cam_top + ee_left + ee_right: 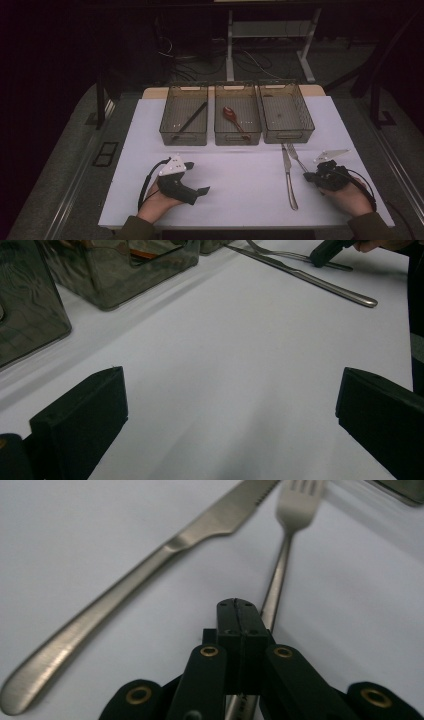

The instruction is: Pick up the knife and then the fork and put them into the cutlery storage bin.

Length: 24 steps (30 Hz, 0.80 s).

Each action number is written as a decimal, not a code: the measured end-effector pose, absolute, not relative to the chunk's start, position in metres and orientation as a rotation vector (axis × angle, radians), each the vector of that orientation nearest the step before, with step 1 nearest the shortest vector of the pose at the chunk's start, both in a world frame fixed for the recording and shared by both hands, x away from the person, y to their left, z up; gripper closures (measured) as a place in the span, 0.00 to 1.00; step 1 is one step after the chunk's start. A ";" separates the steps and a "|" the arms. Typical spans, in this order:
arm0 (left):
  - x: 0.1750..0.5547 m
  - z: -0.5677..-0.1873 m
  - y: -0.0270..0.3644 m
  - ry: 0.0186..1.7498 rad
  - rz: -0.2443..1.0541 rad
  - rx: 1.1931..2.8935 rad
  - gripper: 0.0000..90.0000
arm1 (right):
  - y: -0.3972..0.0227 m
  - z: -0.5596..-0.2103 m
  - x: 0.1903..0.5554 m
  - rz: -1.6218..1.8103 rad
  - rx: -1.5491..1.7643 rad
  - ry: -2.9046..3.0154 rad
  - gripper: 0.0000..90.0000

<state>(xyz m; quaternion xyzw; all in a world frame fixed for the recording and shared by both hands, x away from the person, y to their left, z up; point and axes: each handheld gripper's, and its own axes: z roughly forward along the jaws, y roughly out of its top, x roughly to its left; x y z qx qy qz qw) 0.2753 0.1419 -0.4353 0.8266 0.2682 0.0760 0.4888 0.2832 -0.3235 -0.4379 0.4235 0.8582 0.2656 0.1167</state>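
A steel knife [289,175] [150,575] and a steel fork [296,157] [287,535] lie side by side on the white table cover, right of centre. My right gripper [309,176] [240,612] is shut, its jaws pressed together directly over the fork's handle, which runs on beneath them. I cannot see the handle pinched between the pads. My left gripper [197,177] [230,410] rests low over the cover at front left. It is open, with bare cover between its fingers. The left gripper view also catches the knife [310,280], the fork [295,256] and the right gripper [325,250] far off.
Three dark see-through bins stand in a row at the back. The left bin [183,141] holds a black stick [190,120], the middle bin [237,141] a red spoon [232,117]. The right bin [290,137] looks bare. White cover [240,175] stretches between my hands.
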 end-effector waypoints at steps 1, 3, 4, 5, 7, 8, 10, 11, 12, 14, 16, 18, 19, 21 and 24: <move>0.275 -0.435 0.142 0.651 0.184 2.009 0.00 | -0.326 -0.438 0.284 0.775 1.247 2.507 0.99; 0.275 -0.435 0.142 0.651 0.183 2.008 0.00 | -0.331 -0.438 0.286 0.771 1.259 2.500 0.99; 0.275 -0.435 0.142 0.652 0.183 2.007 0.00 | -0.332 -0.438 0.286 0.768 1.262 2.493 0.99; 0.275 -0.435 0.142 0.653 0.183 2.007 0.00 | -0.334 -0.438 0.287 0.761 1.266 2.494 0.99; 0.275 -0.435 0.142 0.652 0.183 2.009 0.00 | -0.337 -0.438 0.289 0.763 1.271 2.490 0.99; 0.275 -0.435 0.142 0.651 0.184 2.011 0.00 | -0.338 -0.438 0.289 0.765 1.275 2.492 0.99; 0.275 -0.435 0.142 0.651 0.184 2.011 0.00 | -0.339 -0.438 0.290 0.774 1.273 2.495 0.99; 0.275 -0.435 0.142 0.651 0.184 2.011 0.00 | -0.339 -0.438 0.290 0.773 1.272 2.496 0.99; 0.275 -0.435 0.142 0.647 0.184 2.014 0.00 | -0.339 -0.438 0.290 0.771 1.270 2.497 0.99; 0.275 -0.435 0.142 0.649 0.183 2.013 0.00 | -0.339 -0.437 0.290 0.771 1.267 2.498 0.99; 0.275 -0.435 0.142 0.651 0.182 2.010 0.00 | -0.340 -0.435 0.290 0.786 1.268 2.496 0.99; 0.275 -0.436 0.142 0.654 0.182 2.010 0.00 | -0.341 -0.430 0.290 0.814 1.274 2.492 0.98; 0.275 -0.435 0.142 0.654 0.183 2.010 0.00 | -0.341 -0.426 0.291 0.822 1.276 2.491 0.94; 0.275 -0.436 0.142 0.659 0.182 2.005 0.00 | -0.342 -0.420 0.294 0.825 1.291 2.494 0.90; 0.275 -0.436 0.142 0.659 0.183 2.005 0.00 | -0.343 -0.412 0.303 0.792 1.328 2.494 0.83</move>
